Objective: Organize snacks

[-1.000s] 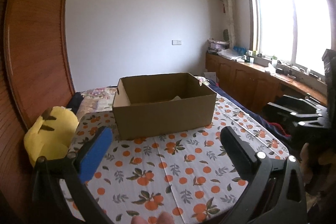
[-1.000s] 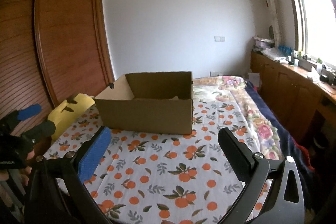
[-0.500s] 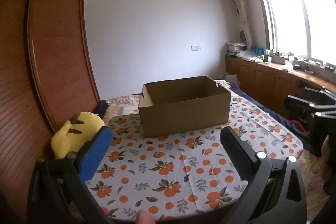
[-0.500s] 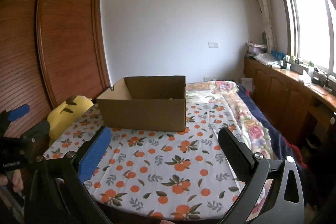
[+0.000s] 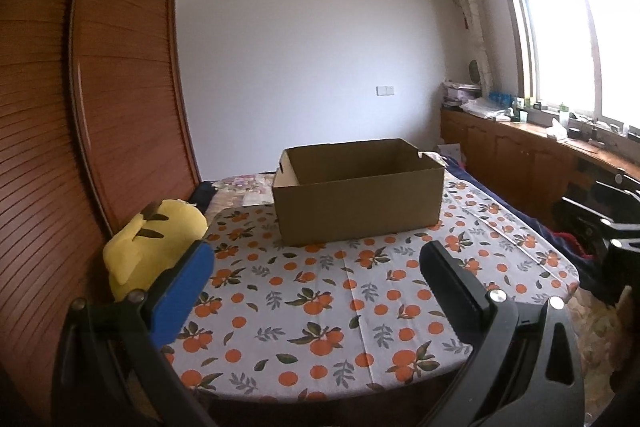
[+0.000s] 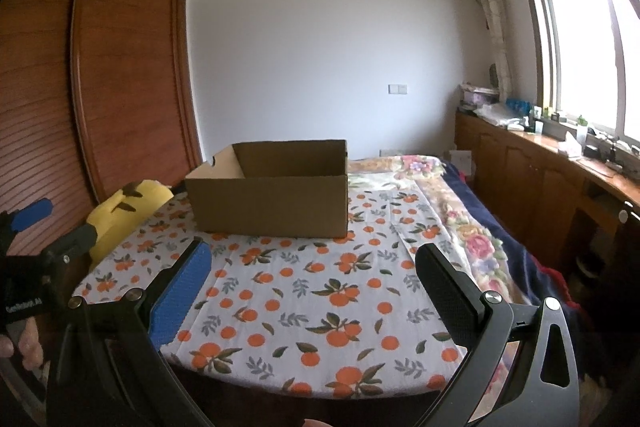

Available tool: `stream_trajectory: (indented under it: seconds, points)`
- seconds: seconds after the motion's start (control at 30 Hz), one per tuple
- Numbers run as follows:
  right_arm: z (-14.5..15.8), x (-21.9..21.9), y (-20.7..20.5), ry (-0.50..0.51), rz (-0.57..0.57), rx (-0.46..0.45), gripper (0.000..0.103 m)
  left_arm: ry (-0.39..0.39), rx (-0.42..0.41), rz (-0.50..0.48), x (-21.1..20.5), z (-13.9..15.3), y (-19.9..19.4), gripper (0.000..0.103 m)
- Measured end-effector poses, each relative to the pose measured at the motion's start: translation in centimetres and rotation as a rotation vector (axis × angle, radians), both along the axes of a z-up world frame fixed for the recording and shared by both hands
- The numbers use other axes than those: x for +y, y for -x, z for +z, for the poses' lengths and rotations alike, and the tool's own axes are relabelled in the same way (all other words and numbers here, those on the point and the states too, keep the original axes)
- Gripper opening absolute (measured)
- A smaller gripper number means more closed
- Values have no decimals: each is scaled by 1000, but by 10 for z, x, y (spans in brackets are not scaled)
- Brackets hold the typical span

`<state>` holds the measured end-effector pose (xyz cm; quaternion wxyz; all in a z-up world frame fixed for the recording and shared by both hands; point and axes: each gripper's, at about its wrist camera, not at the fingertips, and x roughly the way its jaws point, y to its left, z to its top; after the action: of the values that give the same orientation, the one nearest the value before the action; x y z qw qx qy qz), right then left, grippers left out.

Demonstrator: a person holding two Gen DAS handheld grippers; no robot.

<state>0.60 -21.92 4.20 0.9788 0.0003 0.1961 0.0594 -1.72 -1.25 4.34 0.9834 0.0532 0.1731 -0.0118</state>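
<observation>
An open brown cardboard box (image 5: 360, 203) stands on the far part of a table with an orange-print cloth (image 5: 340, 303); it also shows in the right wrist view (image 6: 272, 203). Its inside is hidden from here and no snacks are visible. My left gripper (image 5: 316, 279) is open and empty, held back near the table's front edge. My right gripper (image 6: 312, 277) is open and empty, also near the front edge. The left gripper shows at the left edge of the right wrist view (image 6: 44, 227).
A yellow plush toy (image 5: 152, 243) sits at the table's left, against a wooden wardrobe (image 5: 100, 107). A bed with a floral cover (image 6: 460, 219) lies behind and right of the table. Wooden cabinets (image 6: 540, 163) line the window wall.
Both grippers have pulled back and away from the box; the table's front edge has come into view. Both stay open and empty.
</observation>
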Motion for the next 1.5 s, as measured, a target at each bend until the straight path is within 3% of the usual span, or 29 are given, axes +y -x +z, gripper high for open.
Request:
stream_trajectory:
  seconds: [0.53,1.5]
  points:
    - [-20,0,2,16,-28,30,103,2,25,88,22,-23,3,103]
    - [-25,-3,3,3,-31,45,103,18,23,82,22,-26,4,103]
